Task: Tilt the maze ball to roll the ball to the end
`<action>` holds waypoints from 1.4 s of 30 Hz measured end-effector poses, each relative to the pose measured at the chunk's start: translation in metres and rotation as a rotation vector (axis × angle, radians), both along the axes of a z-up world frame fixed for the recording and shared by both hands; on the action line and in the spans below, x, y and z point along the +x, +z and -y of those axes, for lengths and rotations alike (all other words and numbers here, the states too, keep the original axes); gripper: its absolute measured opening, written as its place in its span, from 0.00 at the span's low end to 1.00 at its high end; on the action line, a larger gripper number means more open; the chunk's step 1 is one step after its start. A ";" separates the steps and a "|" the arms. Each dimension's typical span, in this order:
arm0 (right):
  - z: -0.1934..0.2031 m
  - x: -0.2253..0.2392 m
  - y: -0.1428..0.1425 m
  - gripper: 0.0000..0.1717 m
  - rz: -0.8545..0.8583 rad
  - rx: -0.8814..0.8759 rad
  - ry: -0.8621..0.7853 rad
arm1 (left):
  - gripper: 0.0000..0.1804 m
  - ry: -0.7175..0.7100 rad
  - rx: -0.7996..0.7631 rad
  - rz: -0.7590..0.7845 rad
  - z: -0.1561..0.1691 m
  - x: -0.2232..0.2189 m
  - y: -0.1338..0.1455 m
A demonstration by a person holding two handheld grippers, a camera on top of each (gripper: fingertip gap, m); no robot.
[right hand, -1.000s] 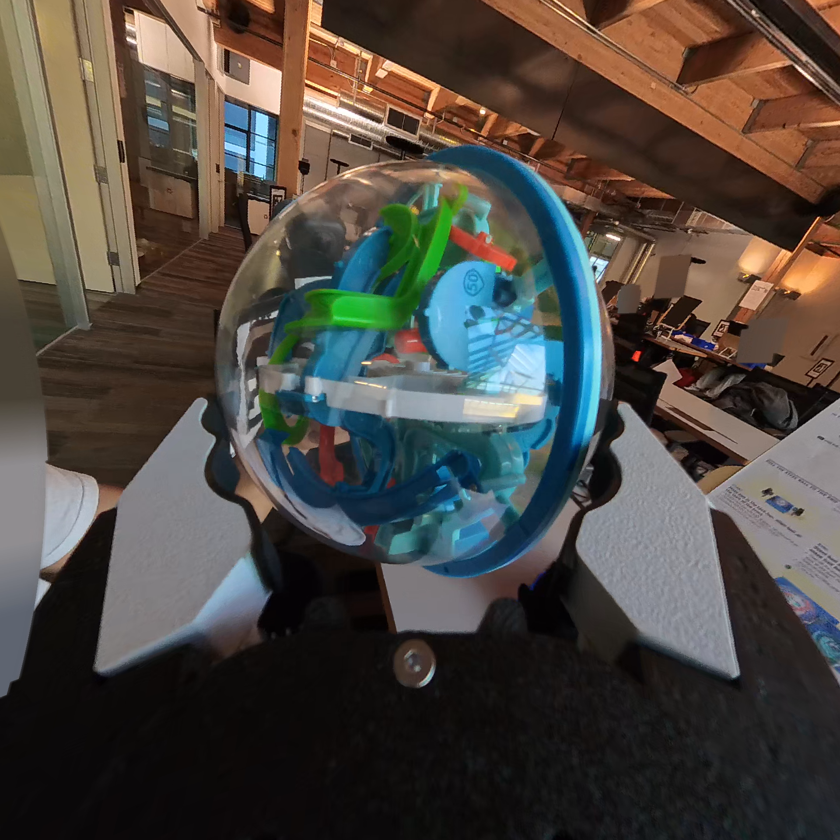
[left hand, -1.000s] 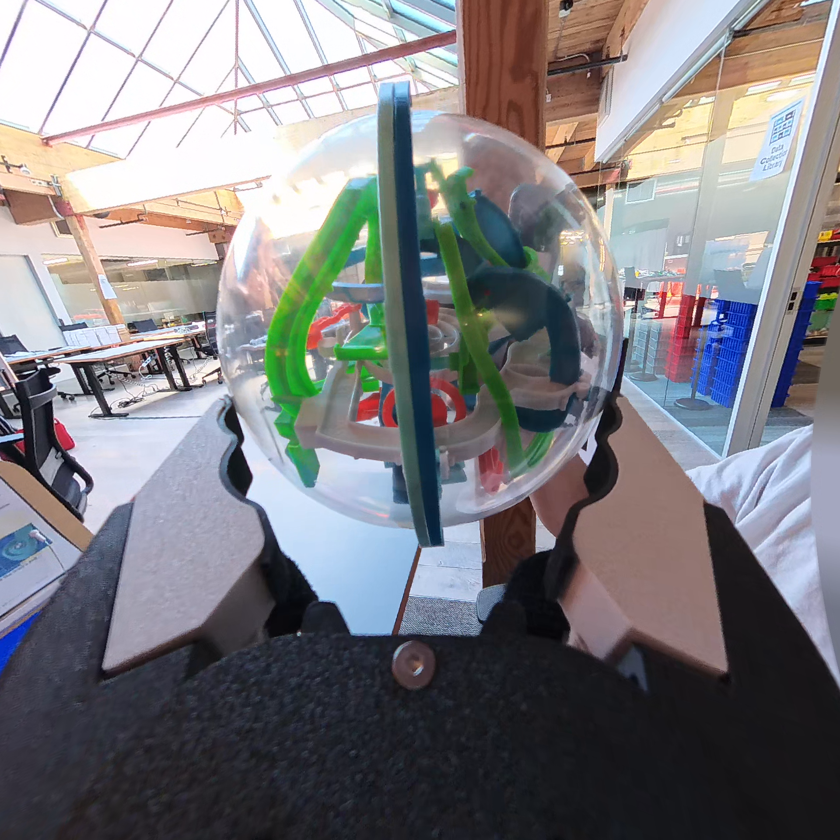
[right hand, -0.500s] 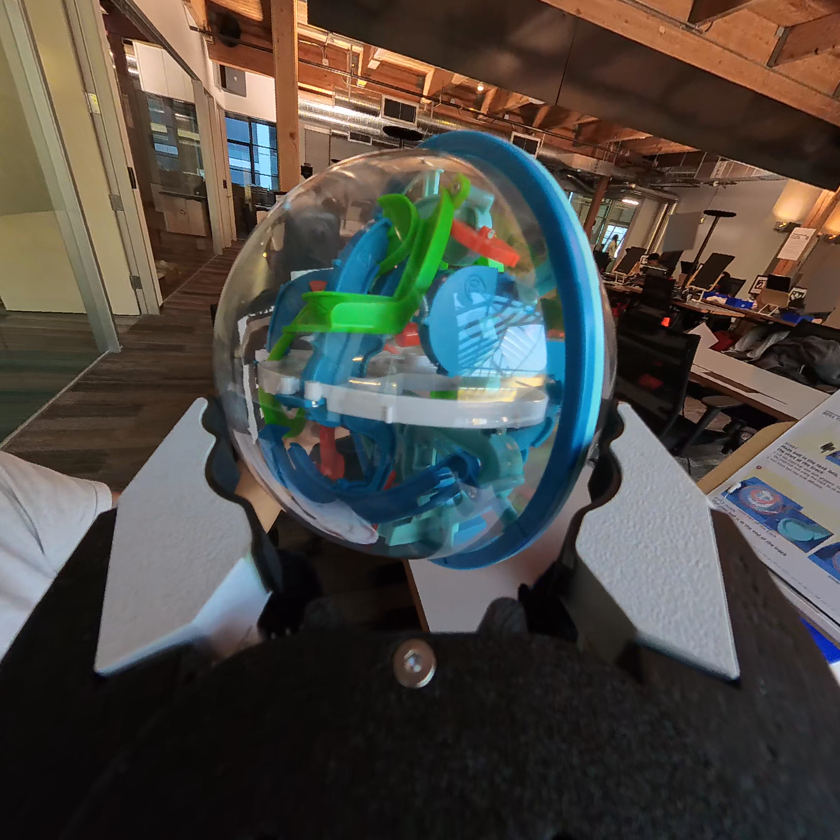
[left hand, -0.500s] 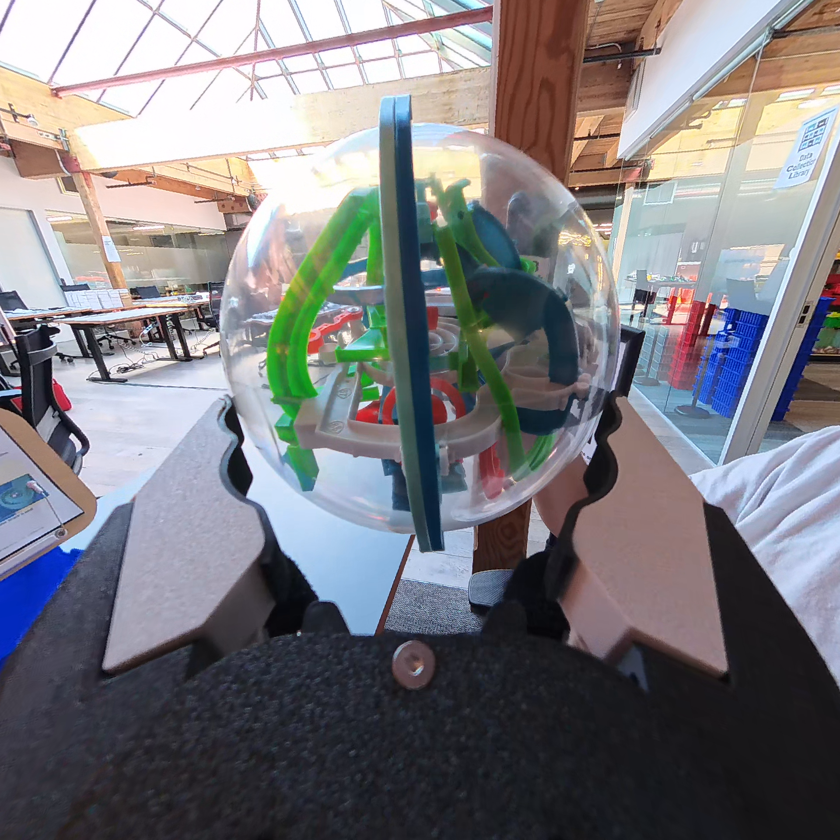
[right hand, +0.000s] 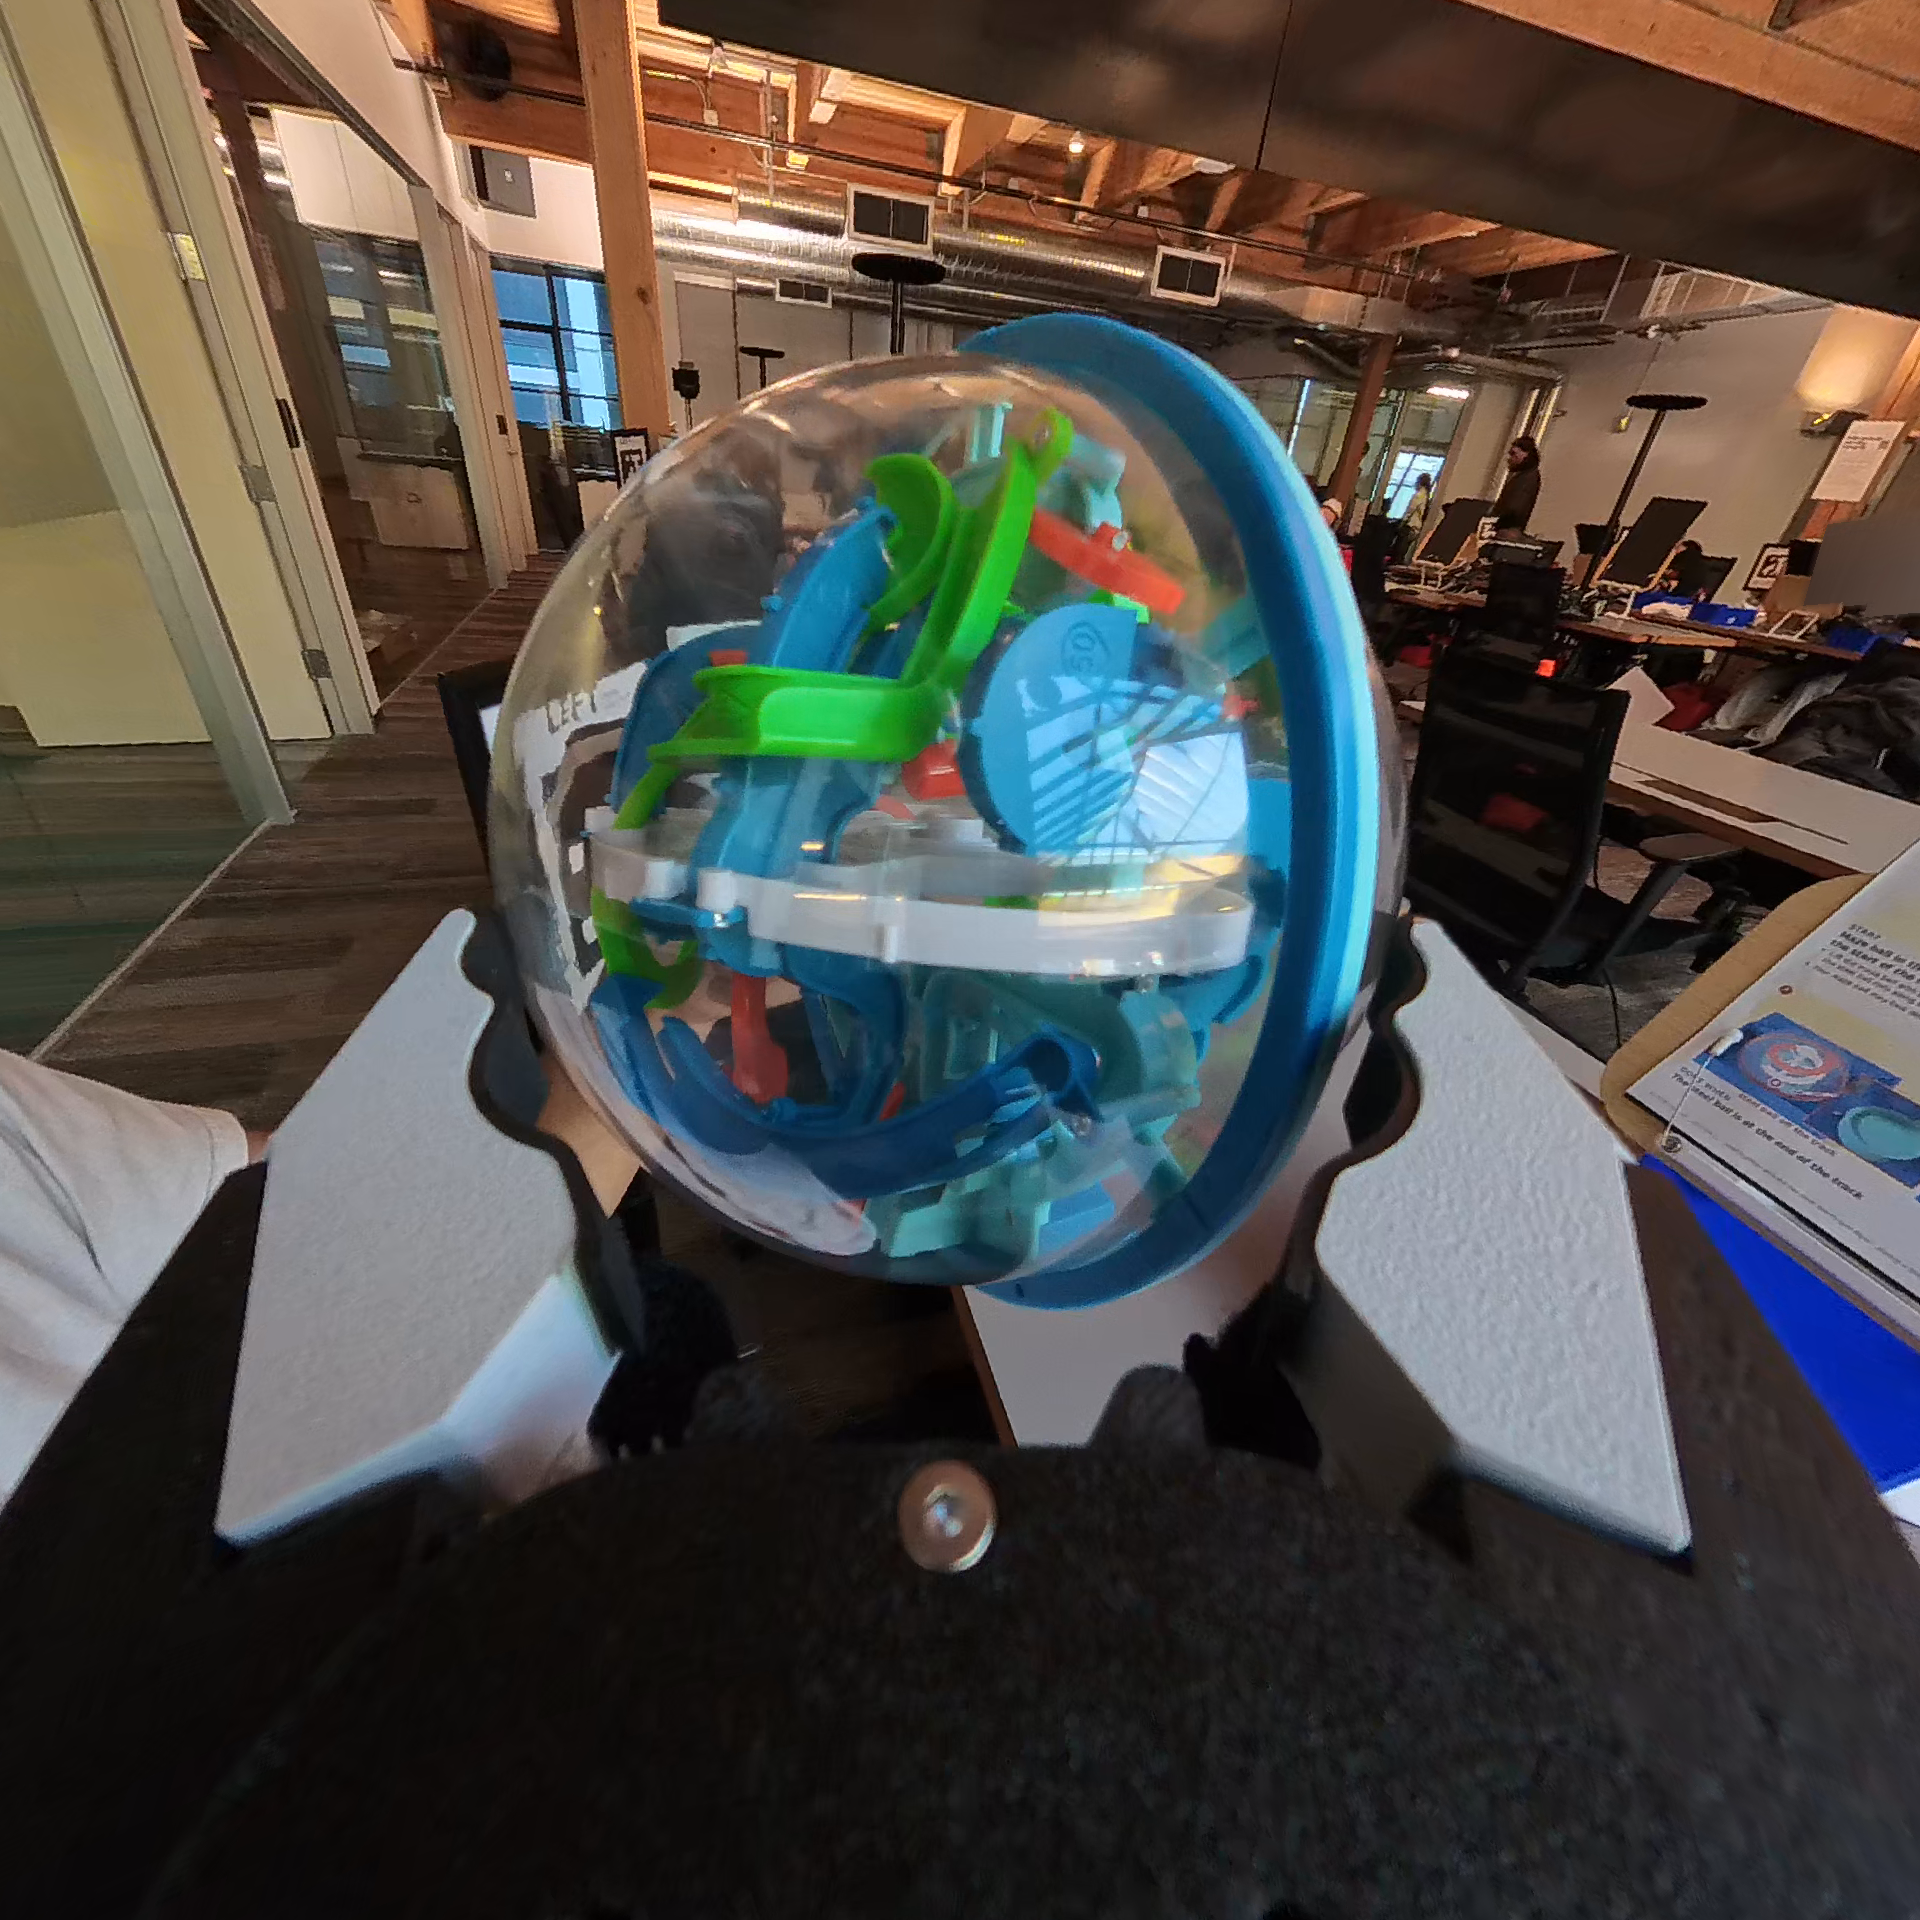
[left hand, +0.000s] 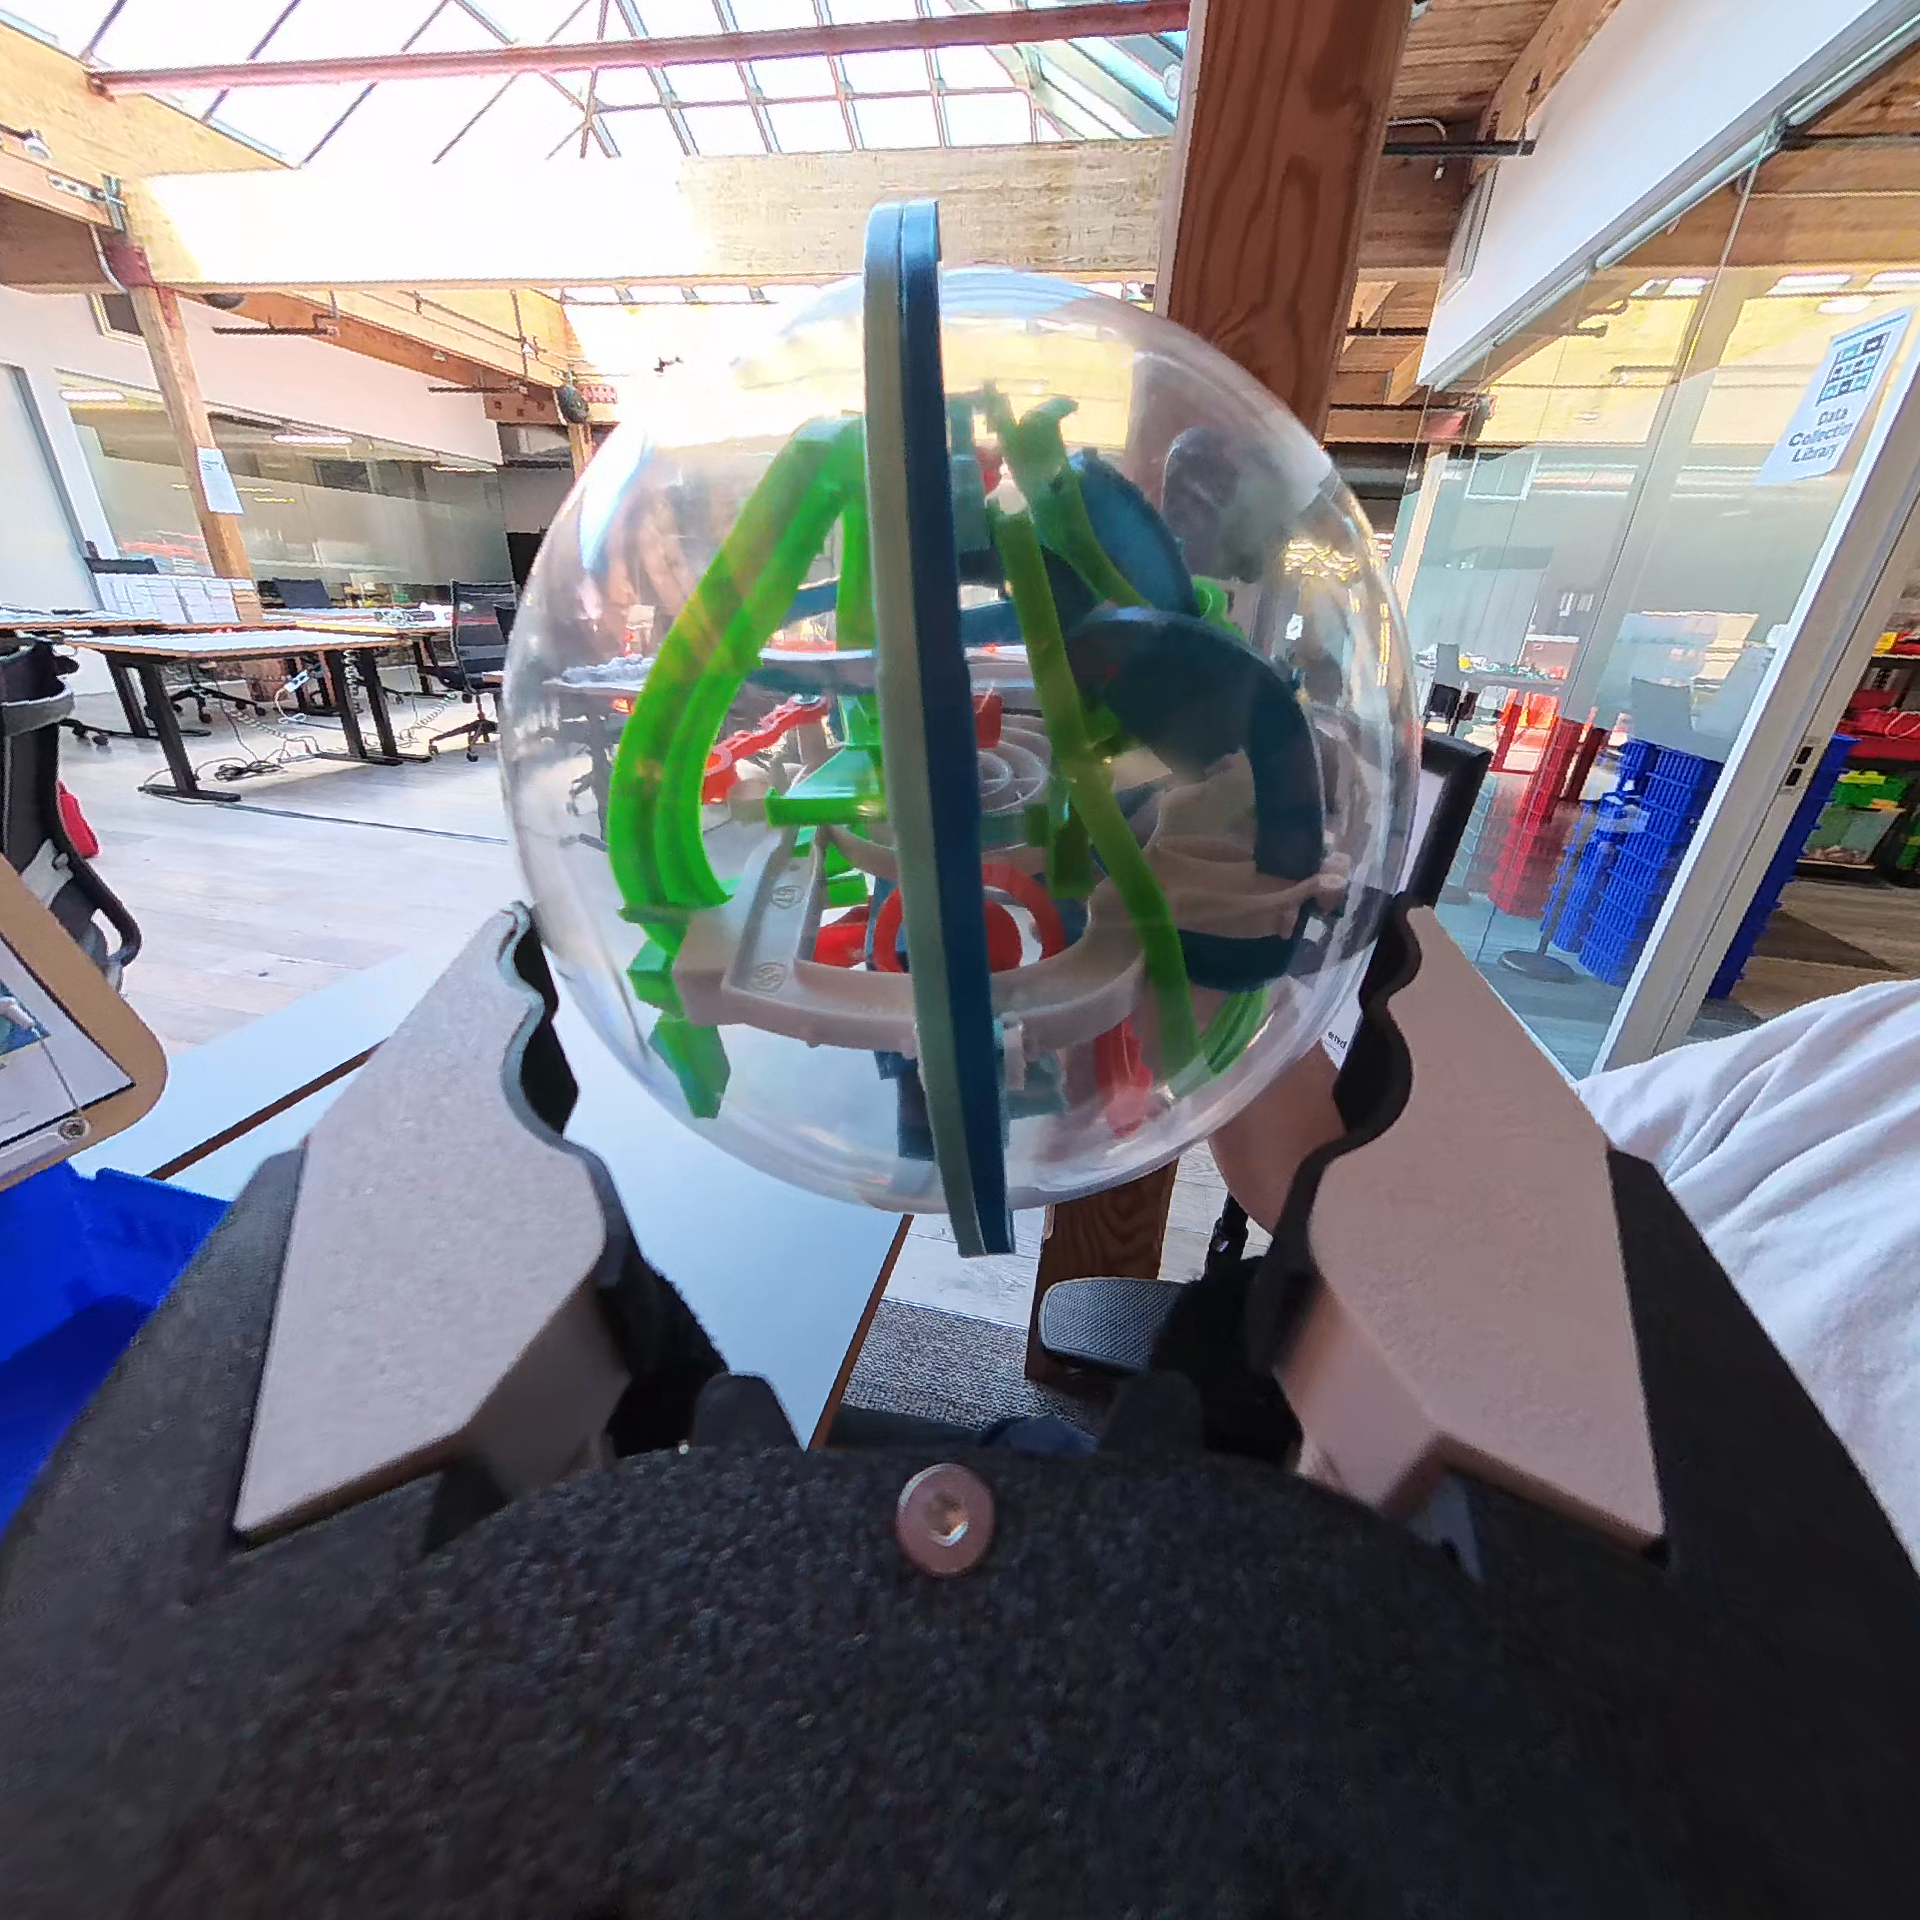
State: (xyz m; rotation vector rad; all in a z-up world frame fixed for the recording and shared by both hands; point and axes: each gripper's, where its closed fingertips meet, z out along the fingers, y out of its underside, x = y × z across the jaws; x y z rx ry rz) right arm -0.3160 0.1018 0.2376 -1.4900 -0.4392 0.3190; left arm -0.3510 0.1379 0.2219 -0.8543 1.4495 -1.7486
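Maze ball (left hand: 961,727): a clear sphere with green, blue, red and pale tracks inside and a blue ring (left hand: 935,675) around its middle, held up in the air in an open office, above the edge of a white table (left hand: 727,1195). It is clasped from two opposite sides at once. In the left wrist view the left gripper (left hand: 956,997) is spread wide around the sphere, and both dark wavy pads (left hand: 535,997) are seen pressed against the shell low on its flanks; the ring stands nearly upright, edge-on to the camera. In the right wrist view the right gripper (right hand: 940,1013) is likewise spread wide, its pads (right hand: 499,1029) set against the lower sides of the maze ball (right hand: 935,831), the ring (right hand: 1320,831) swung over to the right-hand side and tilted. The small rolling ball inside cannot be made out. A white sleeve (left hand: 1787,1122) is seen at the right edge of the left view. A printed sheet on a board (right hand: 1787,1060) lies at the right of the right view, over blue cloth (left hand: 73,1278). A wooden post (left hand: 1278,187) rises behind the sphere.
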 end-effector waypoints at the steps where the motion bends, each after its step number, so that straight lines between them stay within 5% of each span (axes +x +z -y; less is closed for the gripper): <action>1: -0.001 0.001 -0.001 0.90 -0.003 -0.004 0.000 | 0.82 0.000 -0.004 -0.003 -0.001 0.001 -0.001; 42: -0.085 0.070 -0.074 0.90 -0.177 -0.176 0.013 | 0.82 0.018 -0.188 -0.175 -0.081 0.067 -0.076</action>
